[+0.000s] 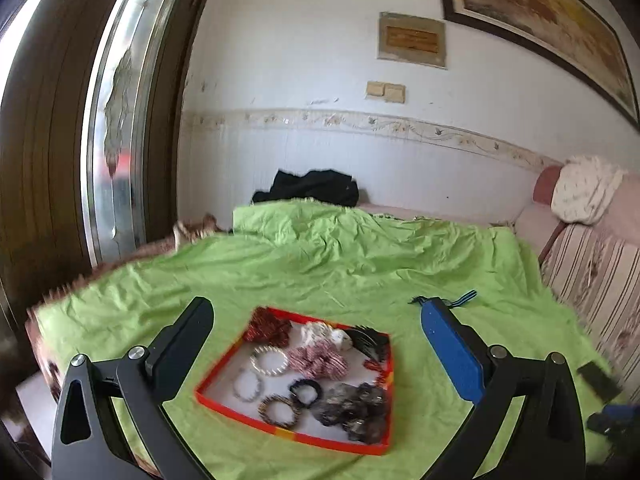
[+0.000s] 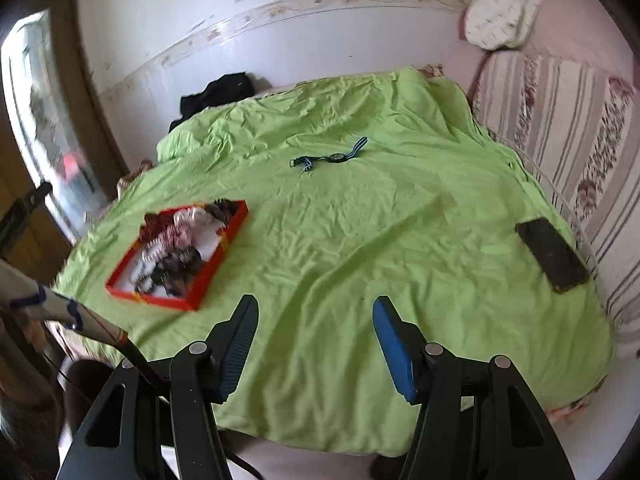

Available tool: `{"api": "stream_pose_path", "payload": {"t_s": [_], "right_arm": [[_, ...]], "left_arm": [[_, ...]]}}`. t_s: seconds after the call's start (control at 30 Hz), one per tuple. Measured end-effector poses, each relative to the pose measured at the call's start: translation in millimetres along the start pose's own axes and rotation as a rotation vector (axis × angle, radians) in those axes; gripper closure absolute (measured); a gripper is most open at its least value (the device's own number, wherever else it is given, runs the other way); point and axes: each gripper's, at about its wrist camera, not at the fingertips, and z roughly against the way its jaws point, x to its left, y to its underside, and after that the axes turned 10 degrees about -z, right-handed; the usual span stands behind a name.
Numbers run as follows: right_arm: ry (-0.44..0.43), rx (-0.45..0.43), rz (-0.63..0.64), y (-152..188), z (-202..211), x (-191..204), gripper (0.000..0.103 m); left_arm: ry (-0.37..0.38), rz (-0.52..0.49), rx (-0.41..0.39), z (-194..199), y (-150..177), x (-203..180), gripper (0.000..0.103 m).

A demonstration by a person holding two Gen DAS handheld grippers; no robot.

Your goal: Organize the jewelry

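Note:
A shallow red tray (image 1: 218,369) lies on the green bedspread (image 1: 340,264), holding several bracelets, scrunchies and a black hair clip. My left gripper (image 1: 316,312) is open and empty, held above the tray's far edge. In the right wrist view the tray (image 2: 216,265) lies at the left. A wristwatch with a striped strap (image 2: 332,157) lies loose on the bedspread (image 2: 360,240) beyond it; its strap end shows in the left wrist view (image 1: 464,297). My right gripper (image 2: 316,308) is open and empty, above the bed's near part.
A dark phone (image 2: 551,254) lies near the bed's right edge, next to a striped sofa (image 2: 560,112). Black clothing (image 1: 316,186) lies at the far wall. A wooden door with a glass panel (image 1: 116,120) stands at the left.

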Motion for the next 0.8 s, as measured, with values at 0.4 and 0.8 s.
{"api": "stream_pose_path", "payload": {"t_s": [0.4, 0.8], "right_arm": [[0.077, 0.026, -0.048, 9.0, -3.4, 31.6, 0.038], [0.114, 0.008, 0.003, 22.0, 2.5, 52.9, 0.035]], "left_arm": [[-0.051, 0.001, -0.012, -1.5, 8.6, 15.1, 0.0], [-0.122, 0.012, -0.069, 17.5, 8.4, 40.0, 0.0]]}}
